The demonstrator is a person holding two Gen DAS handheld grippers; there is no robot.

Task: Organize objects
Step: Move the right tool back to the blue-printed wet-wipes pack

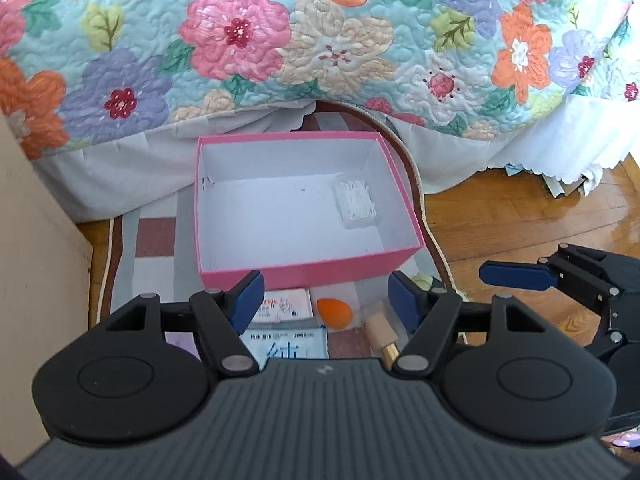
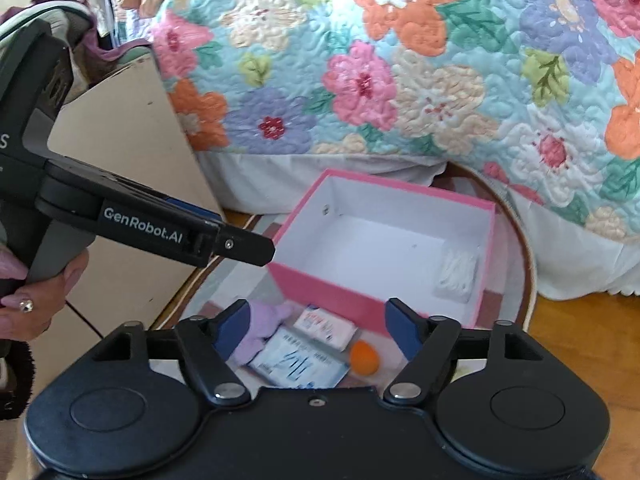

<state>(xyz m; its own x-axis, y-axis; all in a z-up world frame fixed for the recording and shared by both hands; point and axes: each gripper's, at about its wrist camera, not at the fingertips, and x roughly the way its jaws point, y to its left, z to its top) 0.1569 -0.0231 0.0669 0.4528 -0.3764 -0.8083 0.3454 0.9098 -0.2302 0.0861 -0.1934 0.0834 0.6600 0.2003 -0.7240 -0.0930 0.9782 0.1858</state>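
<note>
Lying on the patchwork rug (image 1: pixel 156 236) just before the pink box's (image 1: pixel 308 270) near wall, the orange sponge egg (image 1: pixel 334 313) looked light, soft and squashy, best pinched across its fat middle. Beside it lay flat, slippery tissue packets (image 2: pixel 298 364) and what seemed a lilac cloth (image 2: pixel 262 330). The left gripper (image 1: pixel 326 300) and right gripper (image 2: pixel 316 330) both stood well open, holding nothing.
</note>
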